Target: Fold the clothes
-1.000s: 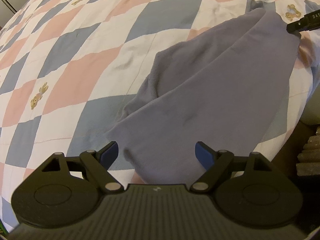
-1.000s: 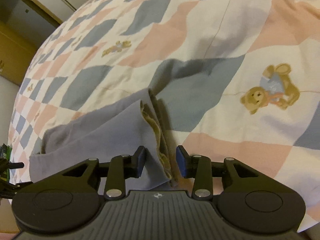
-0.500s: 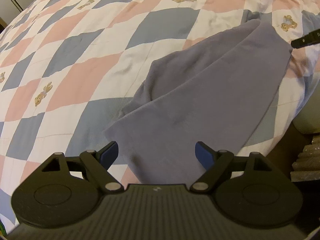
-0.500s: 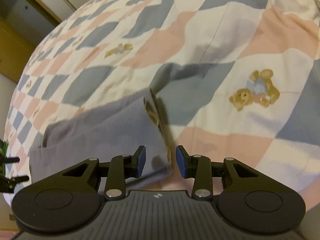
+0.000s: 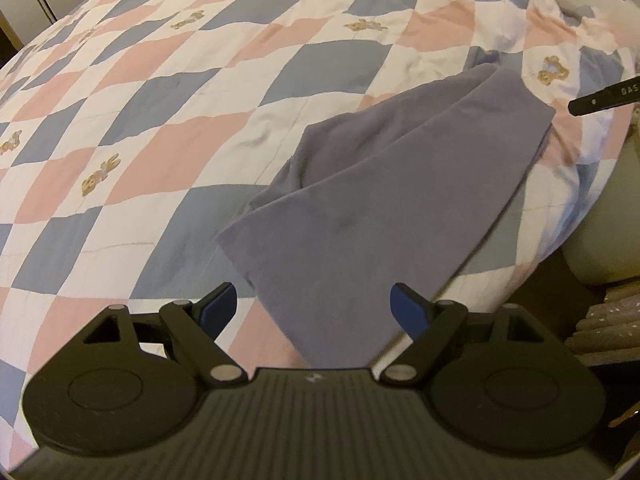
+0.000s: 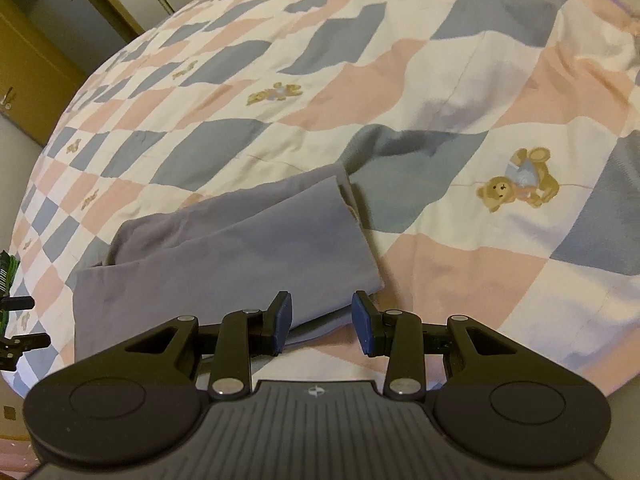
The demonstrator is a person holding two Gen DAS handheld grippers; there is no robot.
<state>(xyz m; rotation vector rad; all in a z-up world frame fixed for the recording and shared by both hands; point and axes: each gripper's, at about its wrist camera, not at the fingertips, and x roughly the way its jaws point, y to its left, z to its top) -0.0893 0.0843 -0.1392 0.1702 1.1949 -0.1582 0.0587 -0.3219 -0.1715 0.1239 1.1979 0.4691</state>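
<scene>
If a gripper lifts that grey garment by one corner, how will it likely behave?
The grey garment would probably droop limply: it already lies in soft folds on the quilt. Its stacked layers look loose, so they may slide apart.

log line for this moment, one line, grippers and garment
left gripper: open, empty | right gripper: open, empty | grey garment: lying folded on checked quilt, not held

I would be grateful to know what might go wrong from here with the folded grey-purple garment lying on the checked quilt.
1. The folded grey-purple garment lies close to the bed's edge, so a nudge may slide it off the checked quilt.
2. Both grippers, left and right, are open and hold nothing; regrasping one layer may undo the fold.
</scene>
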